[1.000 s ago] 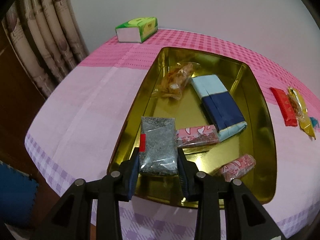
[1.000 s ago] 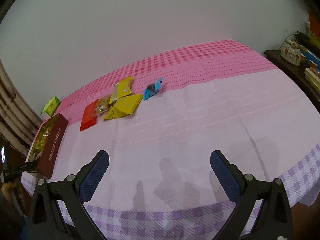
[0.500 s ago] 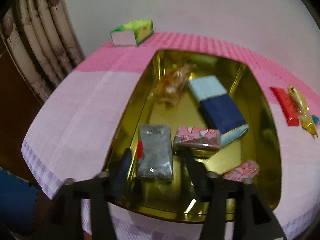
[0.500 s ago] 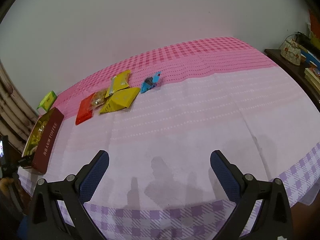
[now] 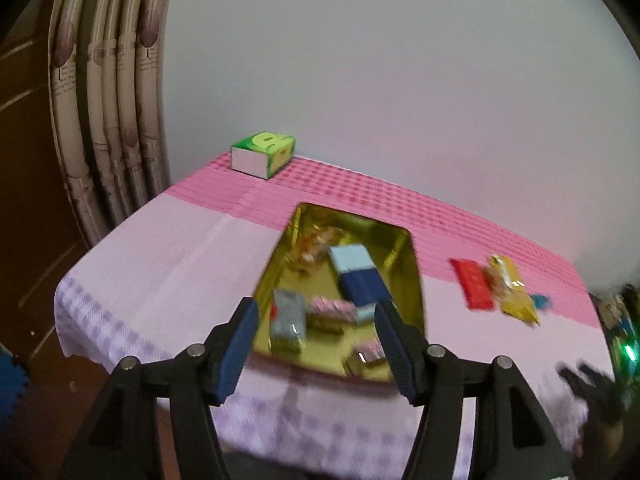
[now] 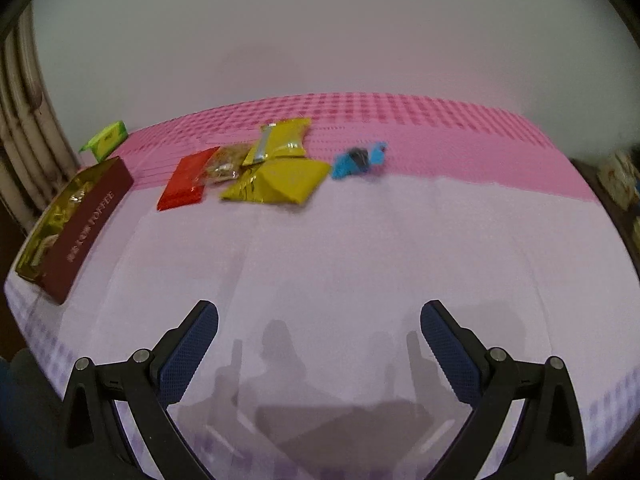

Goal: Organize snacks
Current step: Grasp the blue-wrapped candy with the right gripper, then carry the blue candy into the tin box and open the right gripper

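Note:
A gold tin [image 5: 414, 300] lies on the table with several snacks in it: a silver packet [image 5: 287, 319], pink packets [image 5: 332, 309], a blue box [image 5: 356, 278]. My left gripper [image 5: 316, 344] hovers above the tin's near end, its jaws opening, nothing between them. Loose snacks lie on the cloth: a red packet [image 6: 187, 178], yellow packets [image 6: 280, 178], a clear bag [image 6: 226, 164] and a blue candy [image 6: 356, 160]. My right gripper [image 6: 318, 354] stands open and empty over bare cloth, well short of them. The tin [image 6: 86, 224] shows its dark red side at the left.
A green tissue box [image 5: 264, 154] sits at the table's far left corner, seen as well in the right wrist view [image 6: 105, 139]. Curtains [image 5: 108, 120] hang left of the table. A white wall runs behind. Cluttered shelves [image 6: 624, 184] stand off the right end.
My left gripper let go of the silver packet, which now lies in the tin, and pulled up and back. My right gripper swung left, bringing the loose snacks closer to centre.

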